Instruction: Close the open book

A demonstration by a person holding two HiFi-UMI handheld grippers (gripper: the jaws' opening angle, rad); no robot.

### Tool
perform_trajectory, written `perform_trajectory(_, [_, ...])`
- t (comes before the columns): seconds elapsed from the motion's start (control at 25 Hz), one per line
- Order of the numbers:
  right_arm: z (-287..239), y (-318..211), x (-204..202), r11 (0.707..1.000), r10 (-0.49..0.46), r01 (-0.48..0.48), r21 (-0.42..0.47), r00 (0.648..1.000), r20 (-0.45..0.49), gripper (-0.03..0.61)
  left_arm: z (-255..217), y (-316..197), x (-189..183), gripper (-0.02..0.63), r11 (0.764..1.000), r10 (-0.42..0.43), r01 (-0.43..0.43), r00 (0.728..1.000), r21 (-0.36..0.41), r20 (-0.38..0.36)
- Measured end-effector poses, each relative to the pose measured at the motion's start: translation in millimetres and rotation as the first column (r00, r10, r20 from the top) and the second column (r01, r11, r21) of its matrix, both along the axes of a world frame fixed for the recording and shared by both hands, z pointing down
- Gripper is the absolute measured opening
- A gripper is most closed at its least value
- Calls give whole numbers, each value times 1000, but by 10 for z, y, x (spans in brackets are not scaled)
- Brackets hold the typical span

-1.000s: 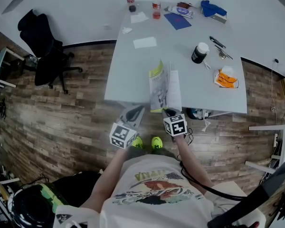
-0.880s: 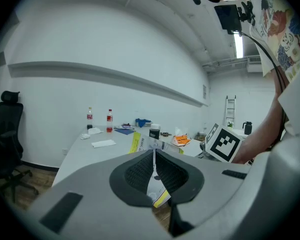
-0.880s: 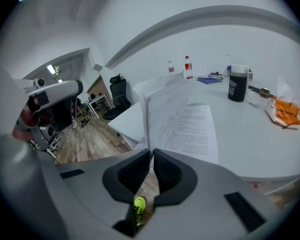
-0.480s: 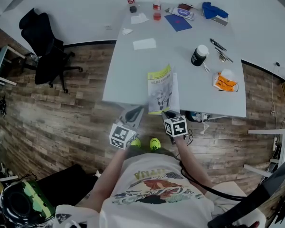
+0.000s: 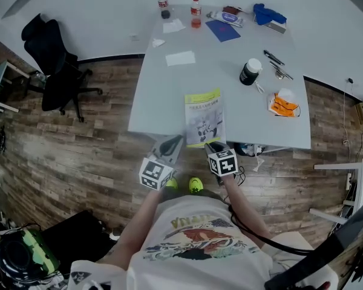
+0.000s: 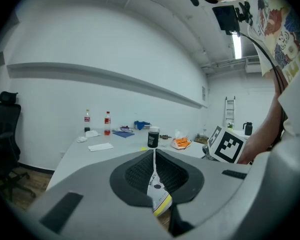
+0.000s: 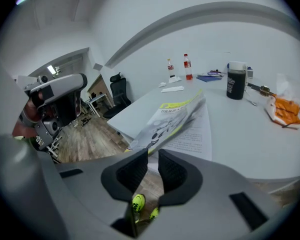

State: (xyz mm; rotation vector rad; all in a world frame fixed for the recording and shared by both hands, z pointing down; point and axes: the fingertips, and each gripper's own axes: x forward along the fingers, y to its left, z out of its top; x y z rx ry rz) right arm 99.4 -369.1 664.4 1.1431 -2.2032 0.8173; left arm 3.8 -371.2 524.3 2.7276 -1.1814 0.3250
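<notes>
The book (image 5: 203, 116) lies shut near the front edge of the white table (image 5: 160, 98), its yellow-green cover up. In the right gripper view the book (image 7: 182, 119) shows its cover resting over a white text page that peeks out on the right. My right gripper (image 5: 212, 144) sits at the book's near edge. Its jaws (image 7: 153, 156) are opening, with a narrow gap and nothing between them. My left gripper (image 5: 172, 142) is at the book's near left corner. Its jaws (image 6: 154, 156) are shut on a thin printed sheet with a yellow edge, apparently the book's corner.
Farther back on the table stand a black cup with a white lid (image 5: 251, 71), an orange packet (image 5: 284, 103), two bottles (image 5: 195, 11), a blue folder (image 5: 224, 30) and a paper sheet (image 5: 180, 58). A black office chair (image 5: 54, 59) stands on the wooden floor to the left.
The book's cover stood upright a second ago and has come down flat over the white page. Both grippers have stayed at the table's front edge.
</notes>
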Motion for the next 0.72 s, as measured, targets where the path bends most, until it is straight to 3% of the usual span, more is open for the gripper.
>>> perform_trajectory(0.24, [-87, 78, 107, 999, 25, -24, 32, 999, -43, 43, -61, 17, -31, 14, 1000, 0, 0, 1000, 11, -9])
perform_trajectory(0.56, [-584, 69, -21, 987, -21, 19, 161, 1000, 11, 43, -229, 67, -37, 14, 999, -4, 5, 999, 36, -36])
perform_trajectory(0.72, [-910, 56, -90, 967, -41, 32, 252, 999, 34, 43, -282, 76, -43, 14, 999, -6, 8, 999, 45, -40])
